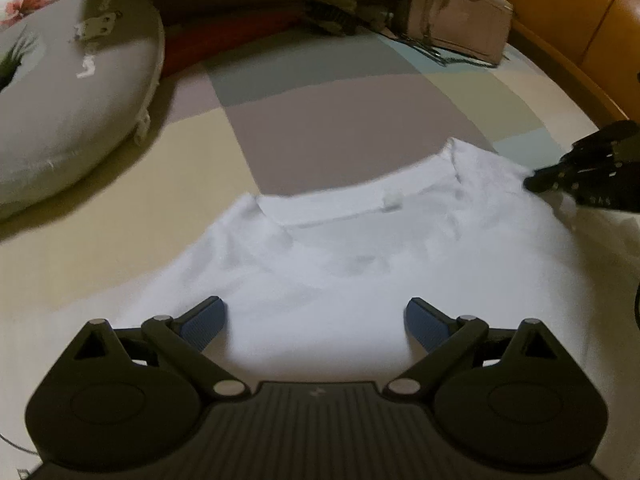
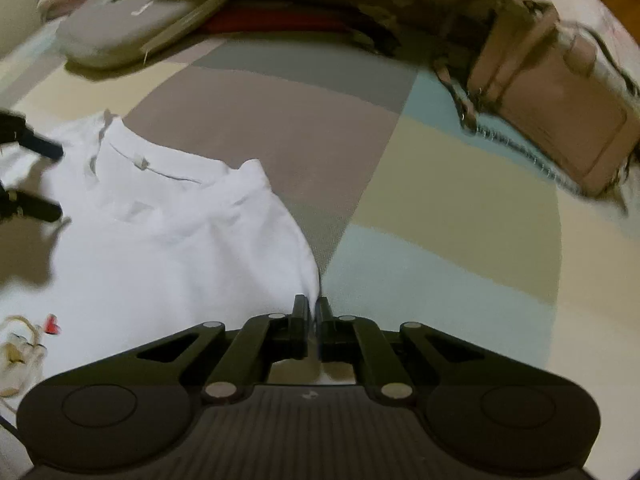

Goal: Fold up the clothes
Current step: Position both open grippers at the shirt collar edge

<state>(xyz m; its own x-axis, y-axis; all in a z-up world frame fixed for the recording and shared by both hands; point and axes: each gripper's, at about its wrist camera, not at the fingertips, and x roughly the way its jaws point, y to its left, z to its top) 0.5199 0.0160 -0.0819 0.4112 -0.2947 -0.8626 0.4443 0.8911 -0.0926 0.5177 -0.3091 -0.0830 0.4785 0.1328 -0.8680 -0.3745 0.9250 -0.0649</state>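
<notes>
On a bed covered by a patchwork sheet (image 1: 320, 112) of beige, grey and pale blue blocks, a white shirt (image 1: 340, 256) lies spread flat with its collar (image 1: 332, 210) toward the far side. The left gripper (image 1: 316, 322) hovers low over the shirt's body, level and pointing toward the collar, its blue-padded fingers (image 1: 206, 322) spread wide apart with only cloth beneath them and nothing between them. The right gripper (image 2: 313, 314) is held low at the shirt's right edge, its fingers drawn together on a pinch of white fabric at what looks like the shoulder or sleeve corner, though motion blur makes the exact spot hard to read. In the left wrist view the right gripper shows as a dark shape at the shirt's far right edge.

The shirt's collar edge ends well short of the things along the head of the bed: a grey round cushion (image 1: 68, 112) to the left, a red cloth (image 1: 224, 36) beside it, and a pink handbag (image 1: 460, 24) with a chain strap to the right. Bare sheet lies between the collar and these. To the right of the shirt the sheet runs open toward the orange wooden bed frame (image 1: 580, 28). A small print with a red heart (image 2: 52, 325) shows low on the shirt in the right wrist view.
</notes>
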